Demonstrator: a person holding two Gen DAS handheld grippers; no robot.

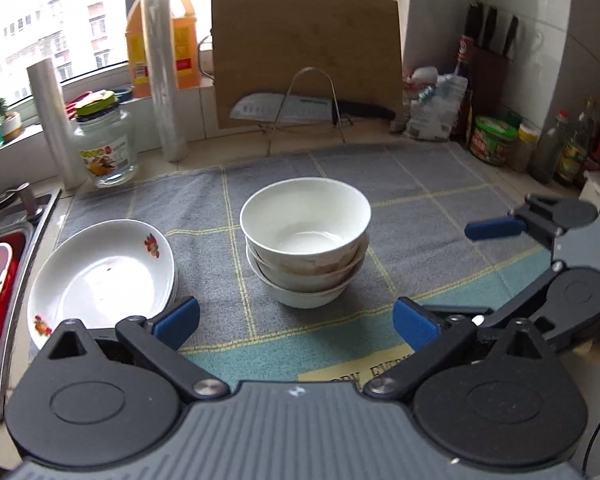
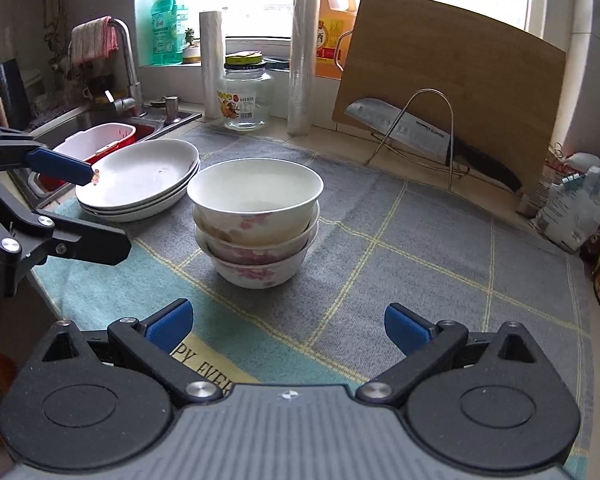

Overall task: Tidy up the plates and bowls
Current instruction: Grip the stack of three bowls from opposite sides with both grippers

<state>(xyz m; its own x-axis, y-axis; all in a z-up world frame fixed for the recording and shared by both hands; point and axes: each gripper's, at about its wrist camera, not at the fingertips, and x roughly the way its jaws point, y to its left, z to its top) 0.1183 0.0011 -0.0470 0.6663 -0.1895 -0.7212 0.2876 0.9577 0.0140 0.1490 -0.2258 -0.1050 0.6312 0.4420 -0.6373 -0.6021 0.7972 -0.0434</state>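
Three bowls (image 1: 306,240) sit nested mid-mat (image 1: 440,216), upright. Stack of plates (image 2: 140,178) just left of them, near the sink (image 2: 100,128). Left gripper (image 1: 296,322) fingers spread wide, holding nothing, hovering short of the bowls. Right gripper (image 2: 288,326) also spread wide and empty, same side of mat.

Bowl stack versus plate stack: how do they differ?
The bowl stack is tall, deep and pink-flowered, at mid-mat; the plate stack is low, wide and shallow, with small red-orange motifs, by the sink. Both are white, three high, upright and ungripped.
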